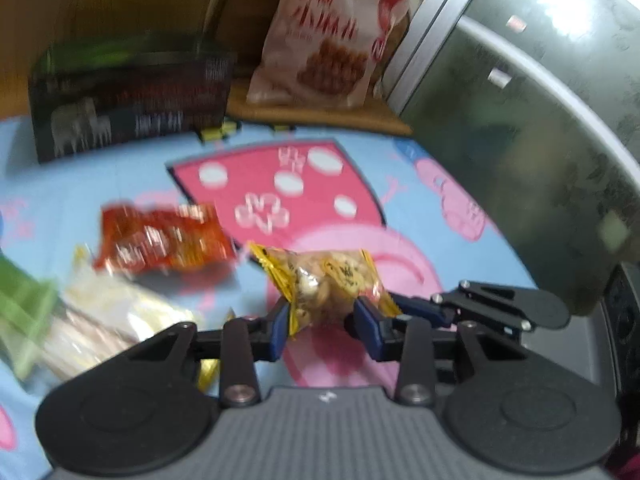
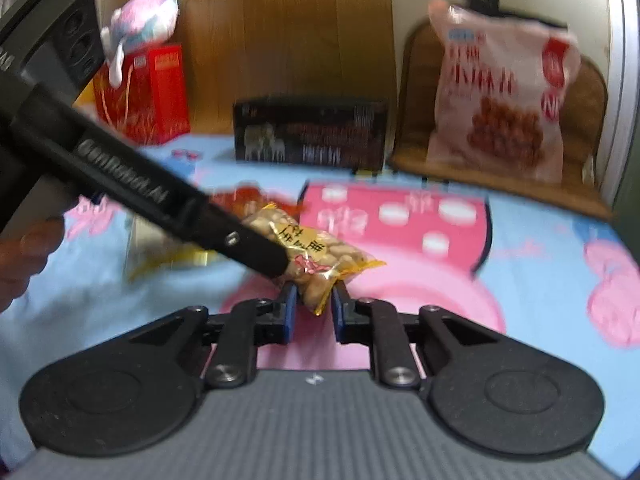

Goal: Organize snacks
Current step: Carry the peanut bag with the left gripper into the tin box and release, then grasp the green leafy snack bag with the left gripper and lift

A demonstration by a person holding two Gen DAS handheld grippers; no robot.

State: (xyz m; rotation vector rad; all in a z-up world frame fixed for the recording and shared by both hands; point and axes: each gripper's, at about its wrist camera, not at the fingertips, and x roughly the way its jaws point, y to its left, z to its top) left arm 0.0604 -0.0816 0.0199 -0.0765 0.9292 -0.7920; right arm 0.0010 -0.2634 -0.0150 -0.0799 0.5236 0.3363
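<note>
A yellow-edged clear packet of peanuts (image 1: 328,284) is held above the cartoon sheet. My left gripper (image 1: 320,320) is shut on its near end. My right gripper (image 2: 314,304) is shut on the same peanut packet (image 2: 316,256) from the other side; its black fingers (image 1: 452,308) reach in from the right in the left wrist view. The left gripper's arm (image 2: 160,200) crosses the right wrist view from the upper left. A red snack packet (image 1: 160,240) lies on the sheet to the left, next to pale wrapped snacks (image 1: 104,320).
A black box (image 1: 132,96) stands at the back of the blue and pink sheet (image 1: 400,216). A large pink snack bag (image 2: 500,96) leans on a chair cushion (image 2: 592,120). A red gift bag (image 2: 152,92) with a plush toy (image 2: 140,20) stands back left. A green object (image 1: 24,312) is at the left edge.
</note>
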